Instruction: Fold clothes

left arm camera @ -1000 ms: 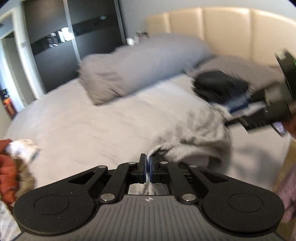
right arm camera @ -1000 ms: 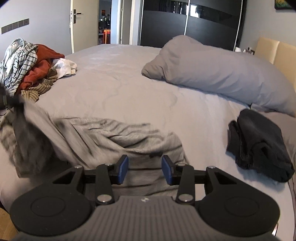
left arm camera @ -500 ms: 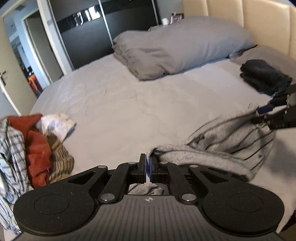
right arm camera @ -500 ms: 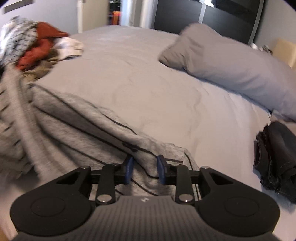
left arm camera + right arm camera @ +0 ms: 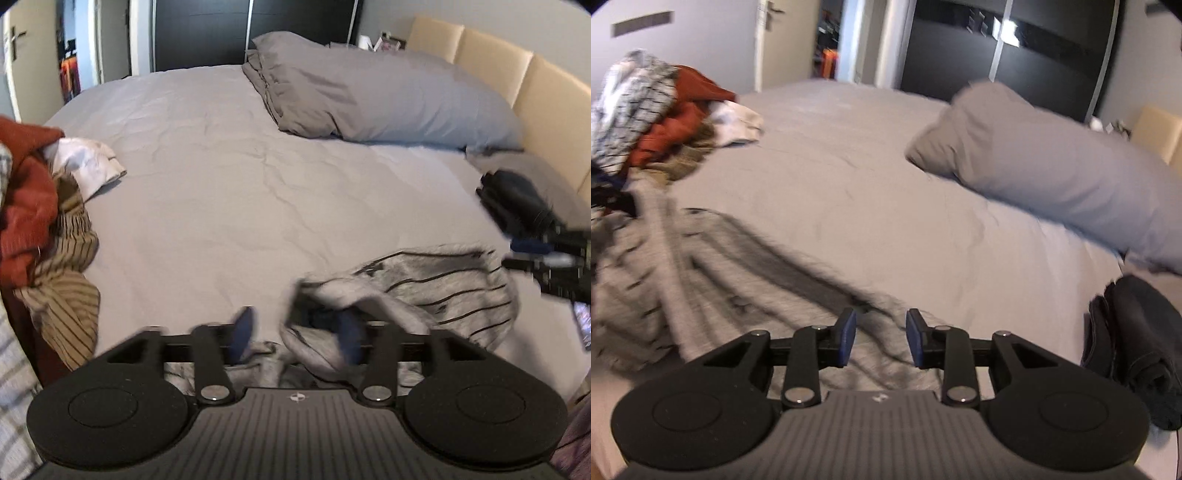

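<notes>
A grey sweater with thin dark stripes [image 5: 443, 288] lies crumpled on the bed's near side. My left gripper [image 5: 295, 334] is open just above its near edge, and a fold of the cloth drapes over the right fingertip [image 5: 349, 336]. My right gripper [image 5: 881, 341] is open too, low over the other end of the same sweater [image 5: 720, 266], with nothing pinched between its pads. Each gripper shows as a dark blur at the edge of the other's view: the right gripper [image 5: 554, 266] and the left gripper [image 5: 609, 199].
A folded dark garment [image 5: 517, 199] [image 5: 1137, 332] lies by the cream headboard [image 5: 517, 85]. A pile of unfolded clothes [image 5: 37, 221] [image 5: 665, 110] sits at the bed's left side. Grey pillows [image 5: 369, 99] [image 5: 1052, 177] lie at the head, with bare grey sheet [image 5: 221, 184] in the middle.
My left gripper has gone from shut on the sweater's edge to open, and the cloth has dropped onto the bed. The right gripper stays open over the sweater's far end.
</notes>
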Demonstrator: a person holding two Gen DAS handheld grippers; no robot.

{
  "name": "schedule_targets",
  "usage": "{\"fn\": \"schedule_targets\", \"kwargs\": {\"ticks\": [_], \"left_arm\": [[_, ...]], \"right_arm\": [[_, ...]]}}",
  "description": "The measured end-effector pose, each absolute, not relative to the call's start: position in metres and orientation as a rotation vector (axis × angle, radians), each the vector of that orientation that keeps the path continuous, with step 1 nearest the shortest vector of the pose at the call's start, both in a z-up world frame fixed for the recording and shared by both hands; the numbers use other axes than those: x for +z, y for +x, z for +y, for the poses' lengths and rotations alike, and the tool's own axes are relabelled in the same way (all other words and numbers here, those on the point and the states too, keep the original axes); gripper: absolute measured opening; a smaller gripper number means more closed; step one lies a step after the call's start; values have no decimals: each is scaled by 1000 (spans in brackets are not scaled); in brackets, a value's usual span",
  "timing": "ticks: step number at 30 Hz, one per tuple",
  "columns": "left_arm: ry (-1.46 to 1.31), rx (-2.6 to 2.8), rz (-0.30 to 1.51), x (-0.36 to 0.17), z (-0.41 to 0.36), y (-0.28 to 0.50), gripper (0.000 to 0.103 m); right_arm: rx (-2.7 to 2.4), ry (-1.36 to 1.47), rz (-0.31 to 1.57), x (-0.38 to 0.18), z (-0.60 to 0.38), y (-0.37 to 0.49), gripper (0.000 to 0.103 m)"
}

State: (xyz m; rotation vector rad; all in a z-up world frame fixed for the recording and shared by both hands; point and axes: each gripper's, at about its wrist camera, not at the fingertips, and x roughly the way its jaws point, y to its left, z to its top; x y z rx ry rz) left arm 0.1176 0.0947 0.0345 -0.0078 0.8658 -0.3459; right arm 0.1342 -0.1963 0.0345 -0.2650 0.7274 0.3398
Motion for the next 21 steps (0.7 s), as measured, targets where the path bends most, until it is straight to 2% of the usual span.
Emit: {"fn": "schedule_targets", "kwargs": {"ticks": [8,12,19,20,21], "left_arm": [[-185,-353,984,18,79,102,54],[-166,-345,1001,12,64,100,55],[-107,-349,1005,2,55,104,56],[-104,-349,1006,1,56,104,53],[-98,-349,1007,0,57,105,45]], "right_arm": [[500,-432,733,2,-172,76,34],[579,-596,710,-22,-150,60,49],[607,-870,658,-60,-117,58,50],[608,-901,650,-65,-115,58,49],[607,-928,641,-69,-113,58,46]]}}
